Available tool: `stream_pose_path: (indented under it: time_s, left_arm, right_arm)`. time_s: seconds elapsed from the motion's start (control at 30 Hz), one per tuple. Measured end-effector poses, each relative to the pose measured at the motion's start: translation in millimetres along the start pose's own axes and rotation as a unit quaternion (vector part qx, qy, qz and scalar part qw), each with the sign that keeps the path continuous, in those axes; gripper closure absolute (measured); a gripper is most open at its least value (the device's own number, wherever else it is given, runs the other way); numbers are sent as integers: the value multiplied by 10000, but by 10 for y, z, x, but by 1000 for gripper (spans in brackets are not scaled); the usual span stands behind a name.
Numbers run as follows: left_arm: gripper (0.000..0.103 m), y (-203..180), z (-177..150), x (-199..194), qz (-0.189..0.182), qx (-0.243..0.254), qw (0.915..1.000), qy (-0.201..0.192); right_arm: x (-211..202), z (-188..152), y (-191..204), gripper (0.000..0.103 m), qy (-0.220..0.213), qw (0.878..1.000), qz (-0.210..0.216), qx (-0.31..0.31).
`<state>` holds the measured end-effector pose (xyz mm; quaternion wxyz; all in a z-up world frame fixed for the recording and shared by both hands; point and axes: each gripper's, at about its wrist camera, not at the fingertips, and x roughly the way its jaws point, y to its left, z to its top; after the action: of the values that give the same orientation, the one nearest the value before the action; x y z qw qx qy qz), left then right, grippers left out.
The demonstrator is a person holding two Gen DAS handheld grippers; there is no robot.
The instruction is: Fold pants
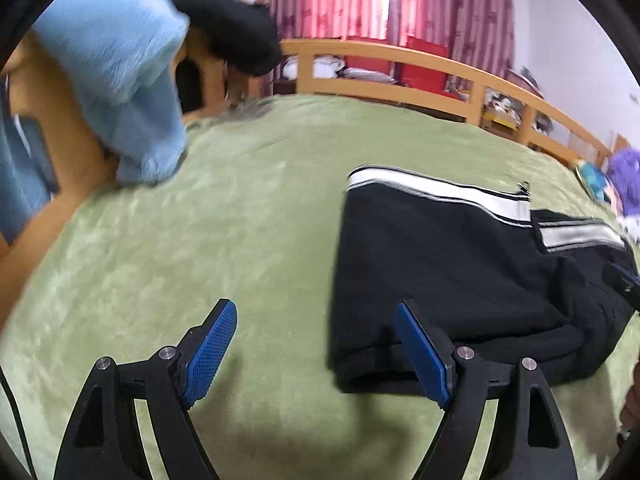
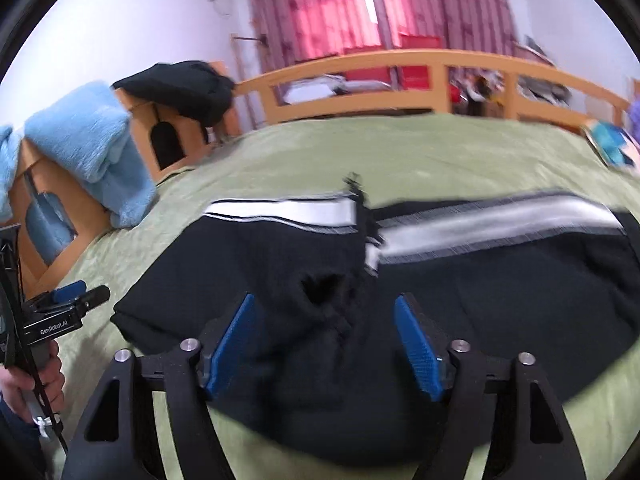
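Note:
Black pants (image 1: 440,264) with a white side stripe (image 1: 432,190) lie folded on the green bed cover (image 1: 240,208). My left gripper (image 1: 316,320) is open just off the pants' left end; its right finger (image 1: 420,356) overlaps the hem, and its pads press on nothing. In the right wrist view my right gripper (image 2: 324,312) hovers open over the middle of the pants (image 2: 500,280), with black cloth below the gap and neither pad pressing it. The left gripper (image 2: 68,300) shows at the left edge, held by a hand (image 2: 24,384). A bit of the right gripper (image 1: 624,280) shows at the far right.
A fluffy blue blanket (image 2: 88,140) and a black garment (image 2: 184,84) hang over wooden boxes (image 2: 168,140) at the bed's left side. A wooden rail (image 2: 400,64) runs along the far edge before red curtains (image 2: 340,8). Purple and teal items (image 1: 616,176) lie far right.

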<state>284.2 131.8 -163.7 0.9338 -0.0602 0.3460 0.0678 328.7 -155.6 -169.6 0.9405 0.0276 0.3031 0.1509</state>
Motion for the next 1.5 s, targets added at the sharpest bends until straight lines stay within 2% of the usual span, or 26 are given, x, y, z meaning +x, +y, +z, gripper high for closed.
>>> stream_pose_path:
  time_s: [0.1, 0.2, 0.23, 0.27, 0.3, 0.33, 0.43, 0.57, 0.7, 0.77, 0.87, 0.93, 1.0, 1.03, 1.07, 1.1, 1.27, 1.4, 1.43, 1.47, 1.5]
  left_arm:
    - [22, 183, -46, 102, -341, -429, 9984, 153]
    - [22, 269, -102, 144, -493, -657, 9965, 143]
    - [22, 275, -113, 156, -517, -685, 9962, 158]
    - [22, 281, -124, 174, -544, -701, 9959, 179]
    - [22, 286, -135, 185, -563, -732, 9955, 200]
    - [22, 288, -141, 185, -576, -760, 9952, 210]
    - [22, 272, -145, 165, -597, -719, 9955, 180]
    - [22, 251, -134, 104, -645, -726, 9951, 182]
    - [22, 265, -103, 3, -662, -726, 9951, 91]
    - [22, 278, -105, -3, -680, -753, 9947, 140]
    - [22, 300, -120, 32, -744, -829, 9933, 296]
    - [22, 308, -124, 36, -727, -823, 9933, 368]
    - [22, 315, -124, 15, -677, -743, 9943, 359]
    - [22, 319, -123, 7, -650, -734, 9946, 354]
    - [22, 330, -119, 6, -654, -745, 9944, 352]
    - [22, 335, -114, 6, -680, -771, 9941, 355]
    - [22, 341, -92, 45, -782, -871, 9923, 394]
    - [22, 340, -80, 62, -784, -815, 9929, 362]
    - [22, 334, -82, 80, -783, -810, 9929, 385]
    - [22, 329, -83, 97, -784, -800, 9929, 413]
    - [22, 319, -85, 120, -780, -782, 9929, 450]
  right_arm:
    - [291, 61, 122, 44, 237, 9992, -8, -307]
    - [422, 109, 178, 46, 222, 9988, -8, -433]
    - [482, 123, 204, 53, 315, 9981, -5, -523]
    - [531, 124, 226, 79, 445, 9971, -50, -617]
    - [620, 113, 248, 84, 714, 9945, -187, -741]
    - [659, 97, 248, 84, 851, 9931, -245, -769]
    - [568, 100, 192, 91, 840, 9943, -164, -633]
    - [125, 306, 48, 92, 378, 9984, 412, 70]
    - [-125, 296, 82, 92, 347, 9969, 666, 242]
    - [-86, 152, 142, 92, 462, 9975, 531, 35]
    - [268, -117, 128, 88, 917, 9956, 92, -152]
    - [320, -190, 119, 87, 1073, 9940, 97, -205]
    - [213, -138, 82, 59, 922, 9956, -15, -150]
    - [132, -87, 40, 33, 724, 9972, -185, -54]
    - [92, -54, 5, 24, 585, 9981, -209, 21]
    - [52, -10, -51, 24, 439, 9988, -149, 148]
    - [441, -5, -235, 24, 1215, 9908, 78, 596]
    - [672, -163, -194, 25, 1586, 9858, 43, 543]
    - [717, -178, -173, 33, 1583, 9856, 110, 578]
    - [751, -180, -168, 53, 1562, 9856, 185, 615]
    - [790, -168, -146, 60, 1603, 9842, 380, 650]
